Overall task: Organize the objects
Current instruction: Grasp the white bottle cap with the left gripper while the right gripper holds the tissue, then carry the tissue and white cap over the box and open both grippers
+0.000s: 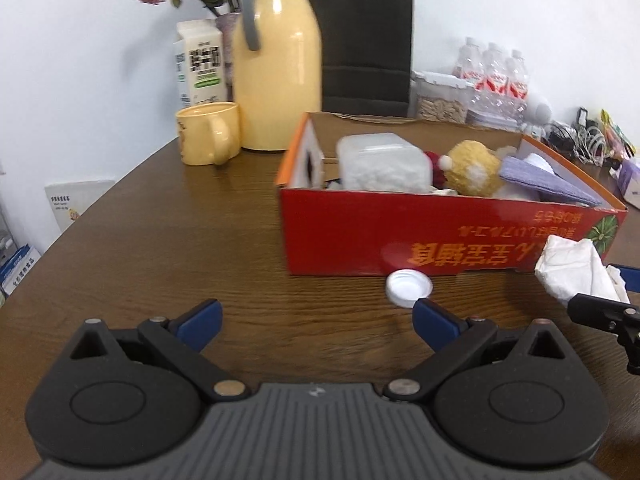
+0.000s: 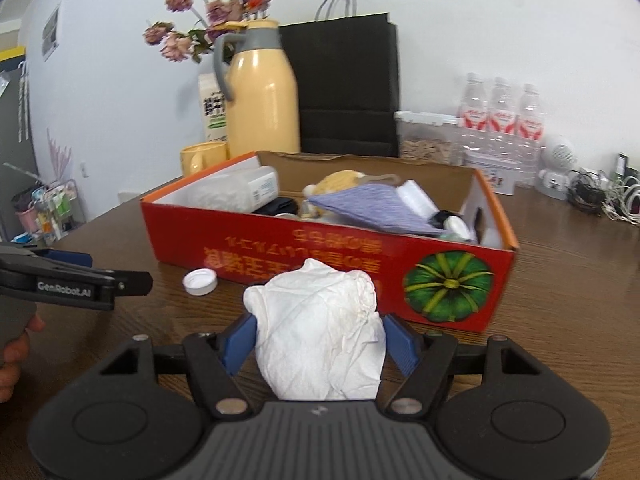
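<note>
Left gripper side plate: white lettering reads "GenRobot.AI", clear in the right wrist view.
Red box front wall: big yellow characters, printed upside down and blurred, so no word can be made out.
Red box corner: a green pumpkin picture, no text on it.
Milk carton: dark block print and a green band, too blurred to read.
Water bottles: red and white labels, lettering too small to tell.
White booklet beside the table: small dark print, unreadable.
</note>
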Action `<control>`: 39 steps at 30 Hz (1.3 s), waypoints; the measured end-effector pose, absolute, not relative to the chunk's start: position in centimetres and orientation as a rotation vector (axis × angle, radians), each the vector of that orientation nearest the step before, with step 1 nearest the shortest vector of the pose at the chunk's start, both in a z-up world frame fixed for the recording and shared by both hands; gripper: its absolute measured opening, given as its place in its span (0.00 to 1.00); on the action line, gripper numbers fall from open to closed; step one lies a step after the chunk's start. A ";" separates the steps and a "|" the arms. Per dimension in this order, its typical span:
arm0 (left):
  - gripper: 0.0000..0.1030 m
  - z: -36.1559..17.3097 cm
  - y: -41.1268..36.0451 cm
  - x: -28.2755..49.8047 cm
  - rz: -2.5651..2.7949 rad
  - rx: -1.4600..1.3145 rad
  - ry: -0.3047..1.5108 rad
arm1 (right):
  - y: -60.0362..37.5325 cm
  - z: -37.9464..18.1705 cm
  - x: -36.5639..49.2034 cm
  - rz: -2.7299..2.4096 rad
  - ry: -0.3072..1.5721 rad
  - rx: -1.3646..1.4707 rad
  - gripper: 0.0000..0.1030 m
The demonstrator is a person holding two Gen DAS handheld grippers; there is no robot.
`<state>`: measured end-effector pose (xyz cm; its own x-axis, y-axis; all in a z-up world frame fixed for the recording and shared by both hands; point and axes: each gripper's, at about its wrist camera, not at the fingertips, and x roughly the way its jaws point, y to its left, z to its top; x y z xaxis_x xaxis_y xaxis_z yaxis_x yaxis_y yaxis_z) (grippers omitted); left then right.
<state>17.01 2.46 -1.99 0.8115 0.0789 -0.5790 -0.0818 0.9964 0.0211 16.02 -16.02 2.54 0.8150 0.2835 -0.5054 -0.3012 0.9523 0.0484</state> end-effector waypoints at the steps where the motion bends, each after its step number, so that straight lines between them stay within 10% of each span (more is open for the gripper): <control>1: 1.00 -2.0 2.0 17.3 0.079 0.005 0.620 | -16.3 2.5 15.9 0.304 0.532 -0.032 0.67; 19: 1.00 -3.0 -2.3 22.5 0.069 0.055 0.676 | -17.9 2.4 15.3 0.255 0.519 -0.013 0.67; 21: 0.95 -3.2 -2.4 22.5 0.057 0.055 0.679 | -17.9 2.4 15.4 0.254 0.520 -0.013 0.67; 26: 0.29 -3.2 -2.1 22.0 0.016 0.022 0.682 | -17.8 2.3 15.4 0.249 0.522 -0.016 0.67; 39: 0.29 -2.1 -1.5 19.3 0.002 -0.024 0.611 | -17.8 2.5 15.1 0.249 0.503 -0.019 0.67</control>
<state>19.30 -1.55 -2.13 0.8190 -0.0054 -0.5738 -0.0089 0.9997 -0.0221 15.06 -17.75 2.45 0.8467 0.2317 -0.4791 -0.2411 0.9696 0.0427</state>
